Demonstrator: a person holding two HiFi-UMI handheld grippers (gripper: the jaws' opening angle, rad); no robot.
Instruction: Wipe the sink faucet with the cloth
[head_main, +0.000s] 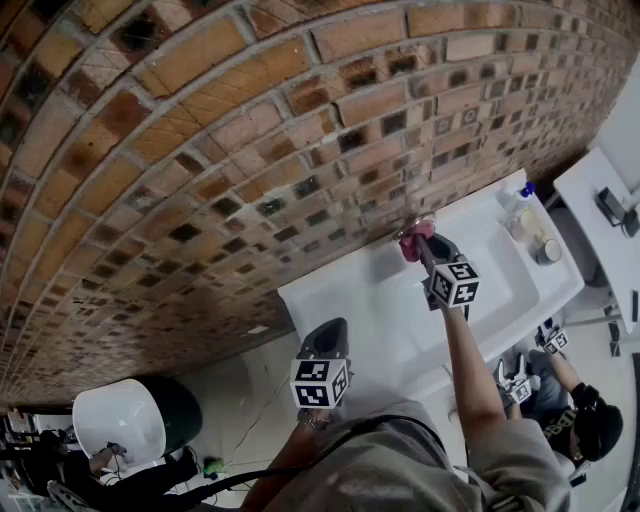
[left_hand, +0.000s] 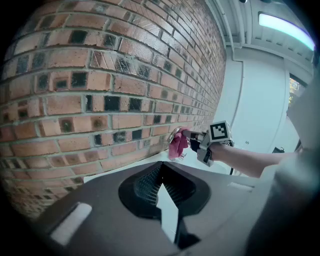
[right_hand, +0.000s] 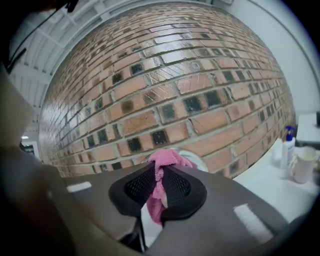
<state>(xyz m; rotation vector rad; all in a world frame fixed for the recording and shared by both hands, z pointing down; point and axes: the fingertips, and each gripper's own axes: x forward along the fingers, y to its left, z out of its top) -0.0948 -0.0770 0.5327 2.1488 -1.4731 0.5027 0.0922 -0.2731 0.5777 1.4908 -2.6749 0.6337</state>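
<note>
A pink cloth (head_main: 414, 243) is pinched in my right gripper (head_main: 421, 248) and pressed against the chrome faucet (head_main: 410, 226) at the back of the white sink (head_main: 400, 330), by the brick wall. In the right gripper view the pink cloth (right_hand: 161, 172) bunches between the shut jaws and covers most of the faucet (right_hand: 195, 160). From the left gripper view I see the cloth (left_hand: 176, 143) draped over the faucet (left_hand: 174, 133). My left gripper (head_main: 326, 345) hangs above the sink's left front corner, jaws shut with nothing in them (left_hand: 161, 192).
A soap pump bottle (head_main: 516, 203) and a white mug (head_main: 547, 250) stand on the sink's right end. A brick wall (head_main: 250, 150) rises behind the sink. Another white basin (head_main: 120, 420) sits lower left, and a person crouches at the lower right (head_main: 590, 425).
</note>
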